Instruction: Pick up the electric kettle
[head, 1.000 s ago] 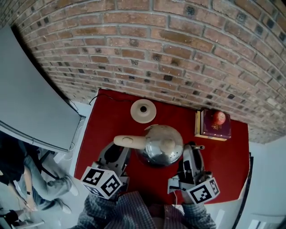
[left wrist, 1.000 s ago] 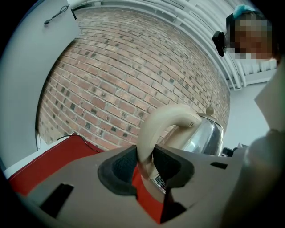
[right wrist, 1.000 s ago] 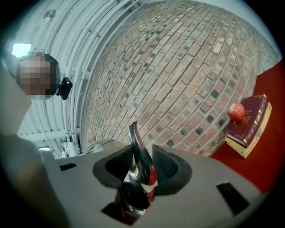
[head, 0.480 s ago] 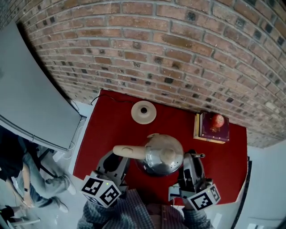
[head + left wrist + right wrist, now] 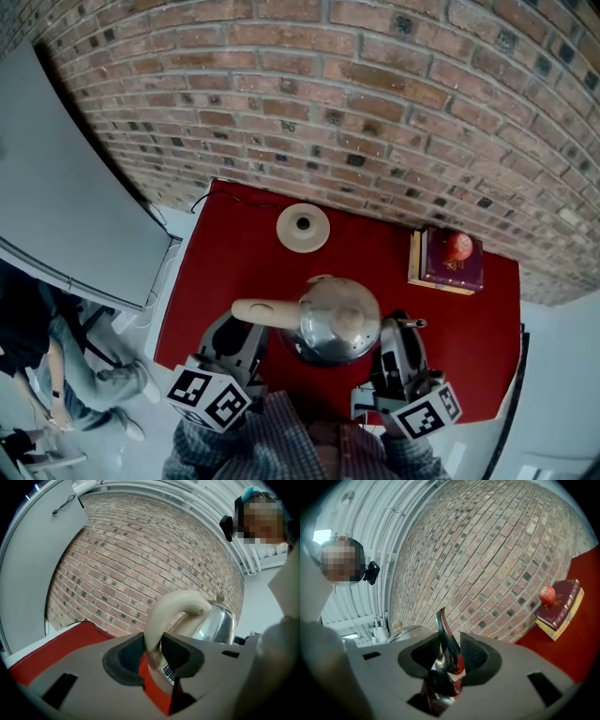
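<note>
The chrome electric kettle [image 5: 337, 319] with a beige handle [image 5: 262, 311] is off its round beige base [image 5: 303, 227], which lies on the red table [image 5: 225, 262] near the wall. My left gripper [image 5: 253, 328] is shut on the handle [image 5: 173, 606], whose lower leg sits between the pads of the left gripper [image 5: 152, 651]. My right gripper [image 5: 397, 326] is shut on the chrome spout [image 5: 446, 639], which stands pinched between the pads of the right gripper [image 5: 449, 653]. The kettle's lid [image 5: 408, 632] shows behind the jaws.
A dark red book [image 5: 450, 264] with a red apple [image 5: 458, 246] on it lies at the table's back right, also seen as the book [image 5: 560, 609]. A brick wall [image 5: 375, 112] backs the table. A grey panel [image 5: 66, 216] and a seated person [image 5: 47, 375] are at the left.
The kettle and both grippers have drawn slightly back from the base, toward me. Both grips are unchanged.
</note>
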`<state>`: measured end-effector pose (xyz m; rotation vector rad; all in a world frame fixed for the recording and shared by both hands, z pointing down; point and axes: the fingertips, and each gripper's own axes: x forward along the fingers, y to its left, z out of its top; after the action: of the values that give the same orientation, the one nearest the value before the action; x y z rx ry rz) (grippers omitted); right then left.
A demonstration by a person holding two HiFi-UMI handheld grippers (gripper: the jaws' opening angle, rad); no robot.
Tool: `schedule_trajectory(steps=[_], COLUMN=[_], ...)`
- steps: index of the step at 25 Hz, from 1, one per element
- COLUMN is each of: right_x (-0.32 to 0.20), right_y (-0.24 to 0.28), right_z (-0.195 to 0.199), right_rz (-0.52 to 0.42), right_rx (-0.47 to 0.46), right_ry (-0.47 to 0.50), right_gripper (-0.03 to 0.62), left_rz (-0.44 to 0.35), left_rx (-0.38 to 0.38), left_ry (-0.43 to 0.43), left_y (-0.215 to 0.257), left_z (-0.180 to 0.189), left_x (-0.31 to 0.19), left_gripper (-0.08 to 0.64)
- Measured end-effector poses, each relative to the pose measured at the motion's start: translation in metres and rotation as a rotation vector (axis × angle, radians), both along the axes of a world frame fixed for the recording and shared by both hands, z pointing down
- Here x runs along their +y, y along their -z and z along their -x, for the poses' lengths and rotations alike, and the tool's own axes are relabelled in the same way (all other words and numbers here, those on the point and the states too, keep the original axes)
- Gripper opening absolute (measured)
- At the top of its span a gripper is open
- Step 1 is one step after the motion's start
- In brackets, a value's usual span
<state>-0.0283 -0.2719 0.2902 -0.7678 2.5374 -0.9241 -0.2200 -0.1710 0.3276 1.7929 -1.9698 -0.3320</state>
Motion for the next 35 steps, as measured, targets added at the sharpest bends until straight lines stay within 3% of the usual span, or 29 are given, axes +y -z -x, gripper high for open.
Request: schedule_trajectory(steps=[35], right_x=[-0.003], right_y=[-0.008], right_z=[0.01], right_rz=[0.021], right_rx=[0.015], right_ry=[0.014], right_gripper=[0.133], left_rz=[0.016], left_rx=[0.002], left_ry=[0.01], left_y=[-0.007], left_z=[0.008], left_x=[0.001], left_gripper=[0.121])
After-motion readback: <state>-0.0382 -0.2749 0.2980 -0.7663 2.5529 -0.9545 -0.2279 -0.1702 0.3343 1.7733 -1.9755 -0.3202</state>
